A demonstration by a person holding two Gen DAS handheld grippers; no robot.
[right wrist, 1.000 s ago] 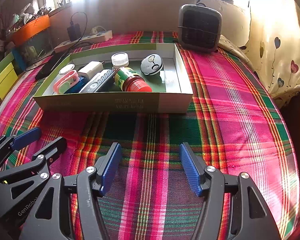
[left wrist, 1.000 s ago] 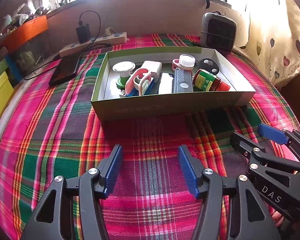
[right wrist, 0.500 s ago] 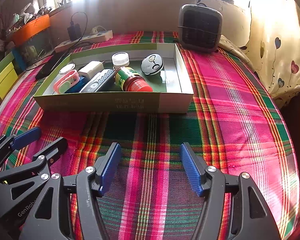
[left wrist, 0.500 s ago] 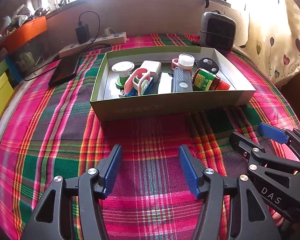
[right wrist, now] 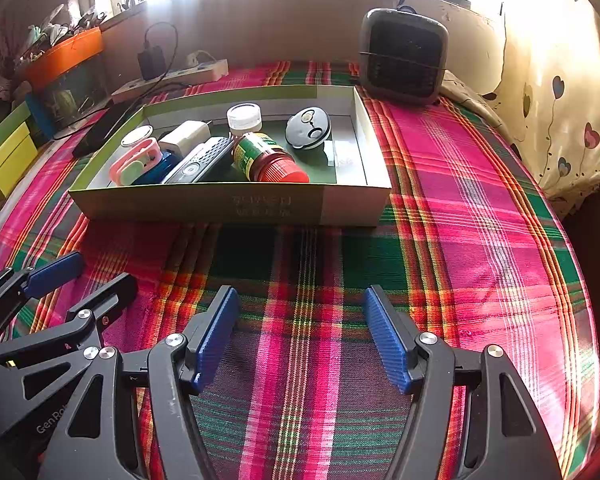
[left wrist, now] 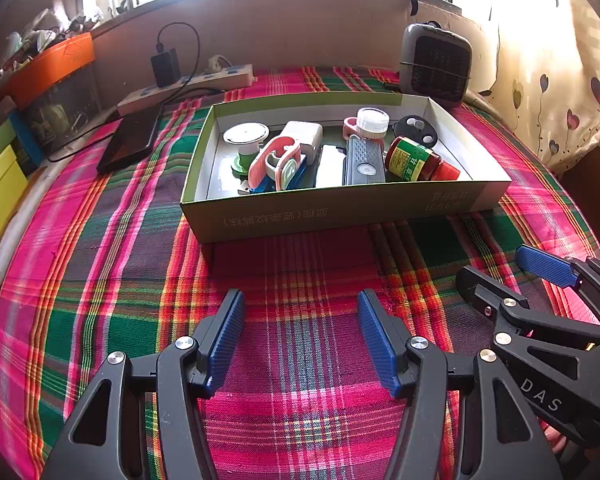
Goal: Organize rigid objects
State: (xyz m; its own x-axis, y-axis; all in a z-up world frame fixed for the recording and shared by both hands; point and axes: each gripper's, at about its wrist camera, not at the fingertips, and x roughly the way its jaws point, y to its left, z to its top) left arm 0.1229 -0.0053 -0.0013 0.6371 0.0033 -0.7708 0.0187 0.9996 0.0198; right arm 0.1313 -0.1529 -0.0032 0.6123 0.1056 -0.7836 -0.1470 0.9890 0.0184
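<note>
Small items – red-capped bottle [right wrist: 270,158], remote [right wrist: 198,160], white-capped jar [right wrist: 244,117] – lie packed inside green box [left wrist: 340,216]. Left gripper [left wrist: 300,338], right gripper [right wrist: 302,334] hover near box front, claws spread, empty; right's just widening. Sorting looks complete.

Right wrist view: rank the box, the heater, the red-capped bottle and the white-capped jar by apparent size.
1. Box.
2. Heater, though it sits farther back.
3. Red-capped bottle, lying on its side.
4. White-capped jar, partly hidden behind the bottle, so its rank is less sure.
</note>
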